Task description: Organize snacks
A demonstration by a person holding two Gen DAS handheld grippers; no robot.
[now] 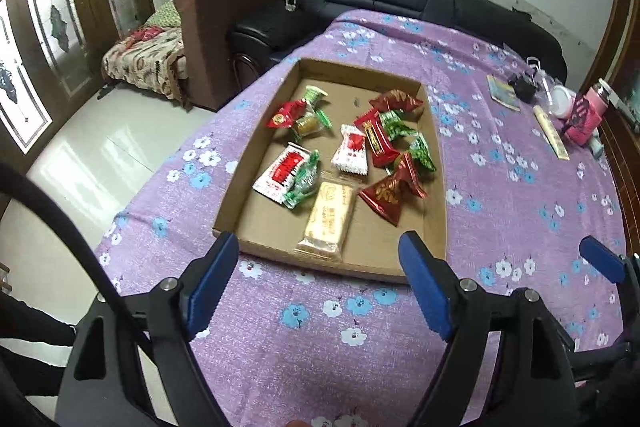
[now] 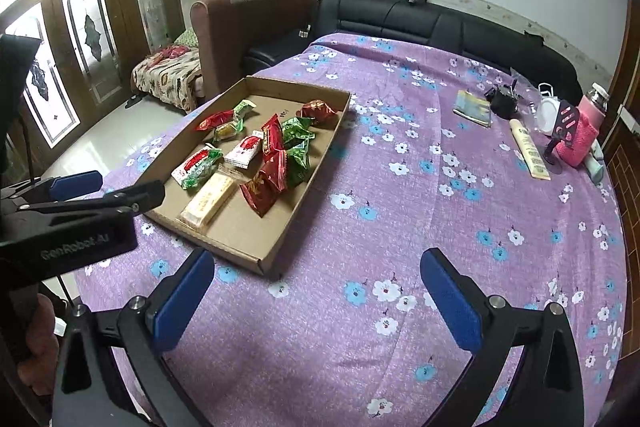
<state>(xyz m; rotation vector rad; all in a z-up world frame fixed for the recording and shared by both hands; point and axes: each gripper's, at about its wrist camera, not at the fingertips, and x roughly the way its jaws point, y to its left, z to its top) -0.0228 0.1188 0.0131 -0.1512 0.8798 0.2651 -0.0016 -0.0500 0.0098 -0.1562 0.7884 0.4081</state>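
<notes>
Both grippers hang with fingers spread wide and nothing between them: the left gripper (image 1: 320, 287) just short of the near rim of the cardboard tray (image 1: 438, 195), the right gripper (image 2: 320, 303) over bare purple floral tablecloth (image 2: 360, 327) beside the tray's near corner. Wrapped snacks lie loose in the shallow tray: a long pale bar (image 1: 330, 221) nearest the rim, white-and-red packets (image 1: 282, 171), green sweets (image 1: 402, 129) and dark red pouches (image 1: 386, 195) farther in. Well apart, at the table's far right edge, sit a pink bottle (image 2: 582, 137), a booklet (image 2: 472, 107) and a pale tube (image 2: 528, 151).
</notes>
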